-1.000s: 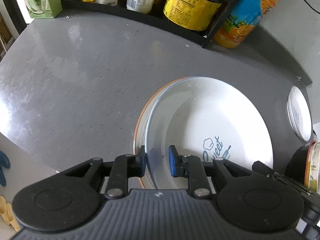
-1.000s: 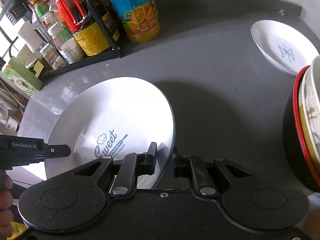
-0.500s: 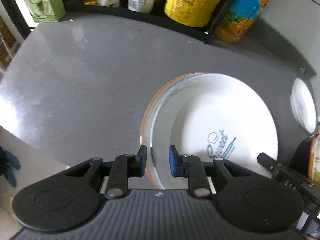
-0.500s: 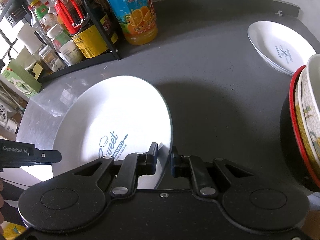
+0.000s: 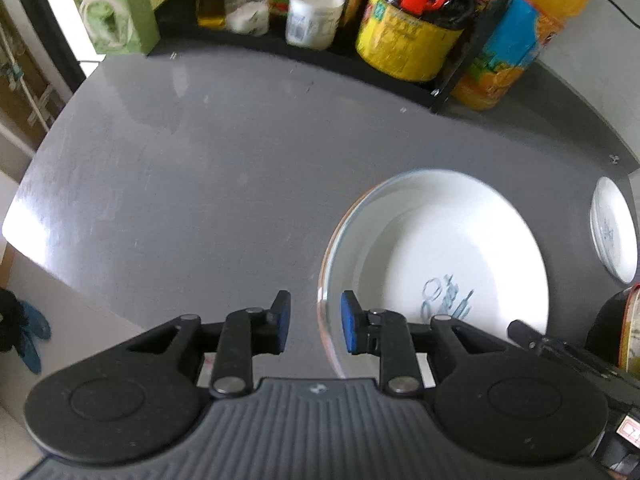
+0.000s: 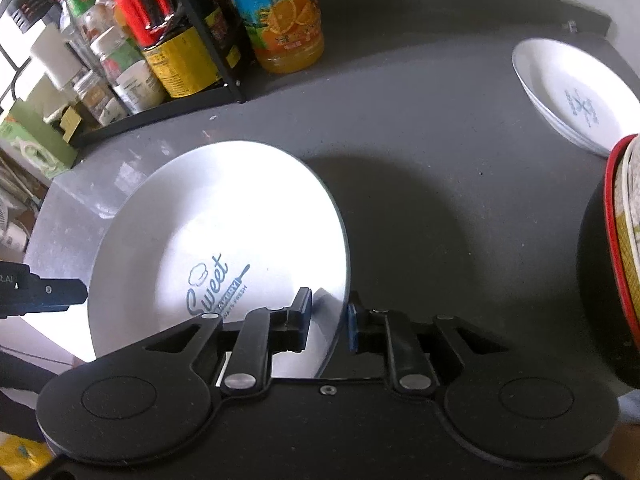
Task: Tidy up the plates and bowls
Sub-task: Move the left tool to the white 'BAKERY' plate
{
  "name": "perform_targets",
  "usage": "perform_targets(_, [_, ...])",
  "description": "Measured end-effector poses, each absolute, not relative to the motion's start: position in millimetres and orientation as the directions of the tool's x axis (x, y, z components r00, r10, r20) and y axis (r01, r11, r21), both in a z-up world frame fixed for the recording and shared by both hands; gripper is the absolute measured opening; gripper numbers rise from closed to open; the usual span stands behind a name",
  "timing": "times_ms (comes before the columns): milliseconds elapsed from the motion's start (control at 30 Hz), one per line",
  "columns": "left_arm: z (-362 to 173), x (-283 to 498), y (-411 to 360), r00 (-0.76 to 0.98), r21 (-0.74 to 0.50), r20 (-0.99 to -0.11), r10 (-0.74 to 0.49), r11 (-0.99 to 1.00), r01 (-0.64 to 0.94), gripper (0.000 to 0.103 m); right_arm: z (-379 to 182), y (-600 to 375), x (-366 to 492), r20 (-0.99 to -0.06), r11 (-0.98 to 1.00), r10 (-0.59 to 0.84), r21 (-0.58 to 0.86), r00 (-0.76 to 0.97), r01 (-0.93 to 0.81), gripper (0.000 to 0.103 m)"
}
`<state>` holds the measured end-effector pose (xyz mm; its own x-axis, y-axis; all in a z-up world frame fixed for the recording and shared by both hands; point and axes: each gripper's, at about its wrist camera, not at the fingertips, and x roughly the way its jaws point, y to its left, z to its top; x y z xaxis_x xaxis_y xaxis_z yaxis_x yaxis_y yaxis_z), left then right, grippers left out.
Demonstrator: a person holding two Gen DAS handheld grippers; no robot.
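The big white plate (image 6: pixel 224 232) sits flat on the grey table (image 6: pixel 440 140), and the blue script on it reads "Sweet" with a little chef hat; the smaller print under it is too fuzzy for me. Both claws straddle its rim: the left claw (image 5: pixel 313 322) on one edge and the right claw (image 6: pixel 329 320) on the opposite edge, each with a gap around the rim, so neither is pinching it. There's a second, smaller white plate (image 6: pixel 576 96) well off to the side with a blue logo I can't read. A red-rimmed bowl stack (image 6: pixel 624 248) pokes in at the edge. An orange juice bottle (image 6: pixel 284 20) stands by the condiment rack (image 6: pixel 176 60).
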<state>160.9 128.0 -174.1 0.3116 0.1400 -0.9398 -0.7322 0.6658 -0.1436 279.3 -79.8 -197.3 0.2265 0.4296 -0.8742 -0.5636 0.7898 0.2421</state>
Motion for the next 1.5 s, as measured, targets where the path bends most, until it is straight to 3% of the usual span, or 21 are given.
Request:
perform_targets(100, [-163.1, 179.0, 123.8, 0.335, -0.138, -0.93, 0.15, 0.701, -0.699, 0.031, -189.6, -84.5, 287.6, -0.862, 0.787, 0.463, 0.294, 0.204, -0.543, 0.034])
perform_targets(167, [-156.6, 194.0, 120.7, 0.355, -0.143, -0.923, 0.149, 0.724, -0.674, 0.043, -180.0, -86.3, 293.5, -0.854, 0.788, 0.473, 0.3, 0.218, -0.538, 0.048])
perform_targets(467, [-130.2, 277.3, 109.4, 0.451, -0.175, -0.887, 0.1, 0.831, -0.529, 0.065, -142.4, -106.9, 330.3, -0.816, 0.828, 0.488, 0.32, 0.309, -0.46, 0.056])
perform_targets(967, [-118.9, 383.9, 54.8, 0.498, -0.221, -0.862, -0.094, 0.954, -0.202, 0.068, -96.6, -187.0, 372.7, -0.768, 0.938, 0.343, 0.306, 0.541, -0.161, 0.063])
perform_targets(1500, [-137.3, 446.5, -3.0, 0.475, -0.263, -0.867, -0.151, 0.949, -0.177, 0.068, -101.7, -257.4, 435.6, -0.791, 0.956, 0.263, 0.29, 0.553, -0.04, 0.063])
